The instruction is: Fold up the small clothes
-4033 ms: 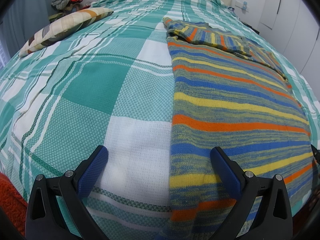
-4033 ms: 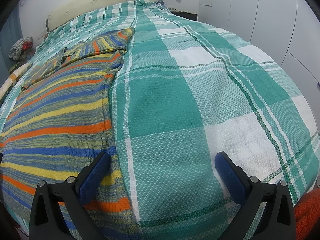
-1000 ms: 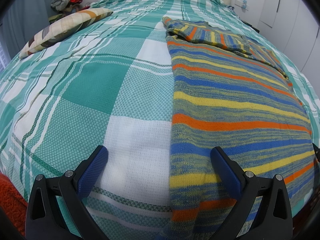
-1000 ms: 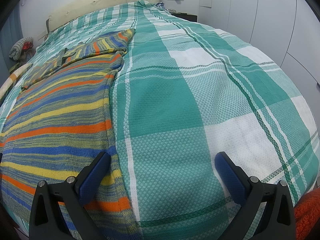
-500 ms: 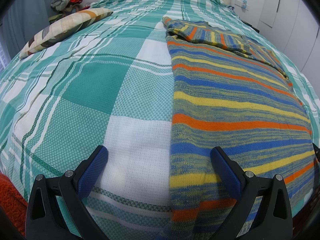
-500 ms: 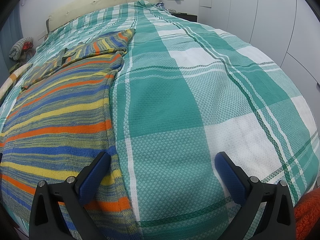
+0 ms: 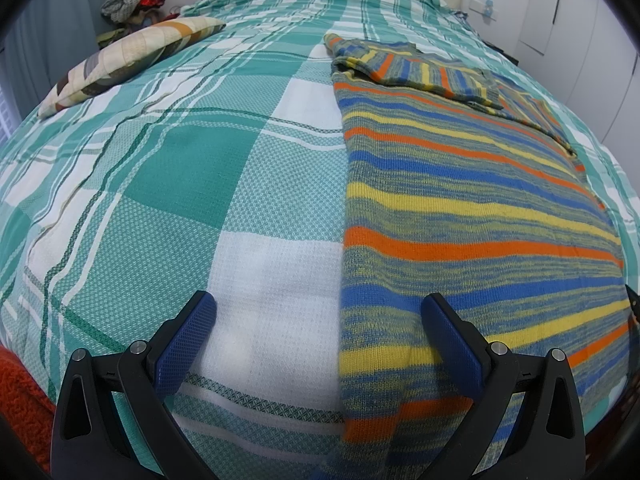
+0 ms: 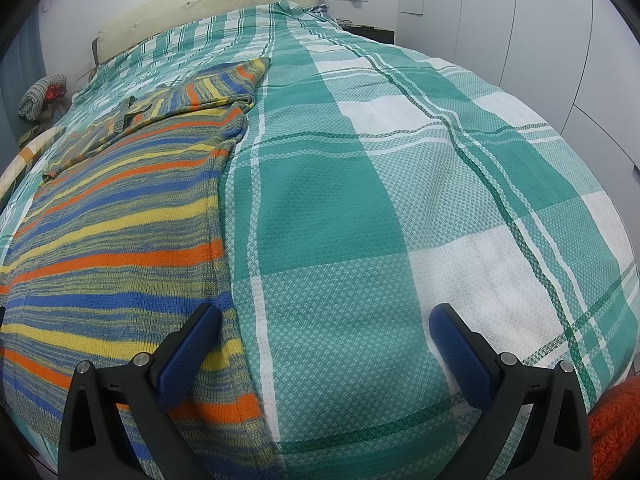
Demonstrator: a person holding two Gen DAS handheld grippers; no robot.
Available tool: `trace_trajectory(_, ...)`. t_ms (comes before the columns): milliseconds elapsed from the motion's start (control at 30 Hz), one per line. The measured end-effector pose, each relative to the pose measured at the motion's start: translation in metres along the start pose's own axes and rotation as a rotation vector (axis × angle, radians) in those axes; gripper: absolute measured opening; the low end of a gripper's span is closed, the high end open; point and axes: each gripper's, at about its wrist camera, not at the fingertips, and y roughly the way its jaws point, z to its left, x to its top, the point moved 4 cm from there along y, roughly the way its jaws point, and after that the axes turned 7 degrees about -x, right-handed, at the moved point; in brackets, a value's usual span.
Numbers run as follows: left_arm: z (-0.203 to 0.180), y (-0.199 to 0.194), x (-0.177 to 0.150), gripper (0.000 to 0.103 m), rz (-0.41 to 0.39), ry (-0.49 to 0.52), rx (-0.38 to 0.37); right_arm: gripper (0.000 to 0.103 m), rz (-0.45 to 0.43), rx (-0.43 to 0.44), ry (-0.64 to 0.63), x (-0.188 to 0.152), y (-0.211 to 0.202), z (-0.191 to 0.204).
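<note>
A striped knit sweater (image 7: pixel 460 208) in blue, yellow, orange and grey lies flat on the bed, its sleeves folded across the far end. It also shows in the right wrist view (image 8: pixel 116 232). My left gripper (image 7: pixel 318 320) is open and empty, low over the sweater's near left edge, with its right finger above the knit. My right gripper (image 8: pixel 324 328) is open and empty by the sweater's near right edge, with its left finger over the knit.
The bed is covered by a green and white plaid bedspread (image 7: pixel 160 184), also in the right wrist view (image 8: pixel 400 184). A patterned pillow (image 7: pixel 128 60) lies at the far left. White wardrobe doors (image 8: pixel 540 20) stand to the right. Orange fabric (image 8: pixel 616 424) shows at the near corner.
</note>
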Motion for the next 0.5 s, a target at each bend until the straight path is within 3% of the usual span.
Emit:
trace_trajectory(300,0.007,-0.006,-0.003,0.102,0.033,-0.002,-0.017,0.103,0.001,0.005,-0.003,0.001,-0.001,-0.001)
trace_trajectory(500,0.013,-0.033,-0.003,0.102,0.063,-0.077,-0.079,0.102,0.051,0.049,0.019,0.012,-0.007,-0.012)
